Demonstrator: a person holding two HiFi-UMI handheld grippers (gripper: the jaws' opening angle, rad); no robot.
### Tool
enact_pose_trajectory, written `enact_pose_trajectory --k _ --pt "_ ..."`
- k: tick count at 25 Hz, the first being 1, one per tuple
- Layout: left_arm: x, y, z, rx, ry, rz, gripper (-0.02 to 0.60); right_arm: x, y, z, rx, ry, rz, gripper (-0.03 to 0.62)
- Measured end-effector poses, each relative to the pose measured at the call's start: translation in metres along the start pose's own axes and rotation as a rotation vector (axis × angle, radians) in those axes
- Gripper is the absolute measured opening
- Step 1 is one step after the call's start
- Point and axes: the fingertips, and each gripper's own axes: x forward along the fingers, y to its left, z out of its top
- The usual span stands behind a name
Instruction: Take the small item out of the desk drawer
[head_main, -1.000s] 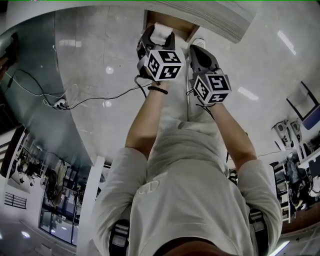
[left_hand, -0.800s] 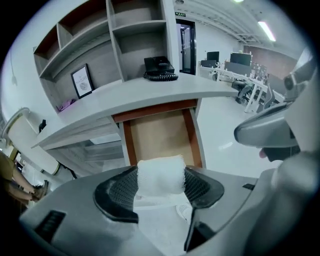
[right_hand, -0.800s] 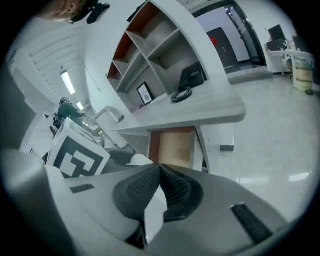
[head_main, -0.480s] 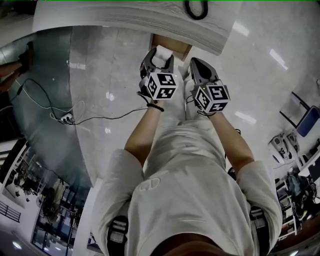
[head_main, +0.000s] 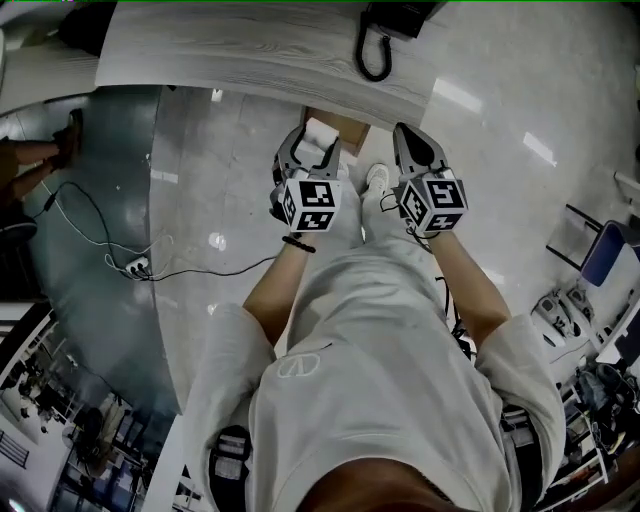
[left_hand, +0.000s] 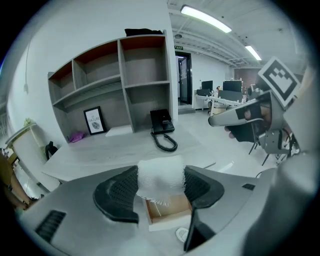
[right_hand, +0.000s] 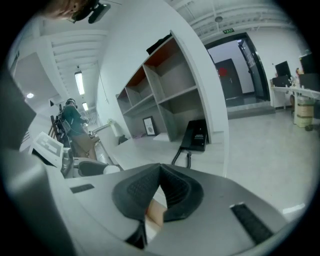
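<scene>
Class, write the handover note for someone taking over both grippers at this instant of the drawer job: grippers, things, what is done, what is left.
Left gripper: fingers shut on the white item, held clear of the drawer.
Right gripper: fingers together, empty.
Drawer: open, under the desk.
Done: the item is out of the drawer.
Left: probably set the item on the desk and push the drawer shut with the free right gripper.
</scene>
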Motion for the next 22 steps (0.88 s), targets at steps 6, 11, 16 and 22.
enact_pose_trajectory --k 6,11,16,22 --pt "-0.029 0.013 0.043 -0.016 -0.089 0.015 0.267 -0.038 -0.016 0.068 0.004 -0.097 -0.038 0.002" --pt "-0.049 0.025 0.087 -0.031 -0.176 0.018 0.267 -0.059 -0.028 0.098 0.006 -0.151 -0.086 0.002" --pt "-0.08 0.032 0.148 -0.001 -0.295 0.001 0.267 -0.084 -0.038 0.125 0.005 -0.216 -0.132 0.002" --pt "-0.113 0.04 0.203 0.005 -0.425 0.002 0.267 -0.125 -0.048 0.168 0.026 -0.311 -0.186 0.002"
